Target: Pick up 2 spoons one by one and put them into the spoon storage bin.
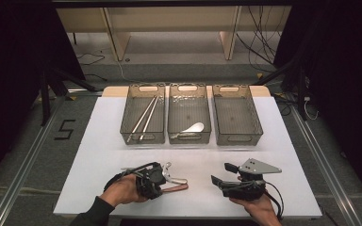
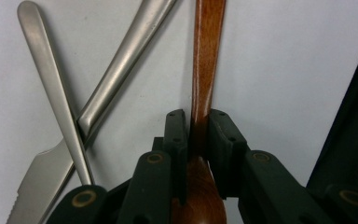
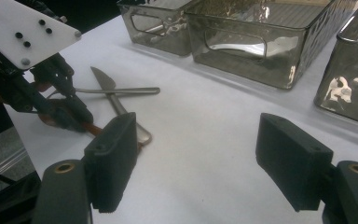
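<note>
Left gripper point(image 1: 166, 181): held in the person's left hand point(image 1: 122, 189) at the near left of the table; its jaws are clamped on the wooden spoon point(image 2: 204, 93), one pad on each side of the neck where the handle meets the bowl.
Wooden spoon: reddish-brown, lying on the white table top point(image 1: 103, 141); in the left gripper view the handle runs straight away from the jaws and the bowl sits low between them. In the high view the handle end pokes out to the right of the gripper.
Knife point(image 2: 51, 172): silver, serrated blade, just left of the spoon; its handle angles up and to the right in the left gripper view.
Second silver utensil point(image 2: 51, 88): a slim handle crossing over the knife; which kind of utensil it is cannot be told.
Right gripper point(image 3: 200, 158): held in the person's right hand point(image 1: 259, 207) at the near right, jaws wide apart with nothing between them, aimed leftward towards the cutlery and well apart from it.
Left basket point(image 1: 128, 117): clear grey, at the far side of the table; holds a pair of chopsticks point(image 1: 143, 117) lying lengthwise.
Middle basket point(image 1: 206, 115): just beside the left one; holds a white spoon point(image 1: 191, 128) near its front wall.
Right basket point(image 1: 257, 117): the last of the row of three, its mesh floor showing.
</note>
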A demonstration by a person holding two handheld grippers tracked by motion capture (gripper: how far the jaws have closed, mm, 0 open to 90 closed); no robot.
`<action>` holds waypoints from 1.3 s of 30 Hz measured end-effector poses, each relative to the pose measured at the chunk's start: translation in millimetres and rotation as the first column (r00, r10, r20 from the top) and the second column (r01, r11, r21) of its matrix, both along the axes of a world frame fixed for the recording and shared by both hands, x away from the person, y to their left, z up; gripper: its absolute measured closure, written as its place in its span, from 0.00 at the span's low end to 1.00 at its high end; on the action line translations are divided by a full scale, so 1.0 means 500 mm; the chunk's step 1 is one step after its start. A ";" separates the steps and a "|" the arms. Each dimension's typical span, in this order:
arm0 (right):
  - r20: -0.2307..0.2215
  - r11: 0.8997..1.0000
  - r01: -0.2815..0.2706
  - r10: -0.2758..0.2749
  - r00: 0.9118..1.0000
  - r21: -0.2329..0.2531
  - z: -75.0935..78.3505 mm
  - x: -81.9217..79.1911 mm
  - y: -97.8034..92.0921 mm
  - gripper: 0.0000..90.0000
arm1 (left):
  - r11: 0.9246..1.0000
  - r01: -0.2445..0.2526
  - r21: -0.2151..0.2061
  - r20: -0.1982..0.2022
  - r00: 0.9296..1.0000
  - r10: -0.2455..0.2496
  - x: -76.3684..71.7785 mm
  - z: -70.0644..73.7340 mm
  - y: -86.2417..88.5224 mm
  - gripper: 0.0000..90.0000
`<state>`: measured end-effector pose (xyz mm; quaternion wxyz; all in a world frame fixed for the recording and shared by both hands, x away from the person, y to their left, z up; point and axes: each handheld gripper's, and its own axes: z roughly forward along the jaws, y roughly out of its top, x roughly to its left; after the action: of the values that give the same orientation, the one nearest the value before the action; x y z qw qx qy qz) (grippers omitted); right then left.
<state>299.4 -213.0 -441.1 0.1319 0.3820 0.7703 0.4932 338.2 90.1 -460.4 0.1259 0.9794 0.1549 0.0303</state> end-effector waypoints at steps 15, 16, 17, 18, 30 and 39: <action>-0.001 1.000 0.000 0.000 1.000 0.000 0.000 0.000 -0.001 0.34 | 0.998 0.036 -0.059 -0.037 0.999 -0.038 -0.002 0.015 0.000 0.89; -0.001 1.000 0.000 0.000 1.000 0.001 0.000 0.000 -0.001 0.34 | 0.997 0.033 -0.066 -0.040 0.999 -0.036 -0.001 0.018 0.002 0.89; -0.001 1.000 0.000 0.000 1.000 0.002 0.000 0.000 -0.001 0.34 | 0.997 0.029 -0.074 -0.038 0.999 -0.032 -0.001 0.021 0.004 0.89; -0.001 1.000 0.000 0.000 1.000 0.001 -0.001 0.000 -0.001 0.34 | 0.996 0.013 -0.089 -0.039 0.999 -0.016 -0.001 0.024 0.005 0.89; -0.003 1.000 0.001 -0.001 1.000 0.001 0.000 0.000 -0.001 0.34 | 0.975 -0.095 -0.201 -0.039 0.995 0.088 0.017 0.056 0.017 0.89; 0.000 1.000 0.001 -0.001 1.000 0.001 -0.001 0.000 -0.001 0.34 | 0.938 -0.175 -0.300 -0.043 0.985 0.170 0.036 0.076 0.032 0.89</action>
<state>299.2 -213.6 -441.8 0.1319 0.3827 0.7698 0.4936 356.2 106.1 -422.4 0.2697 0.9315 0.2438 0.0092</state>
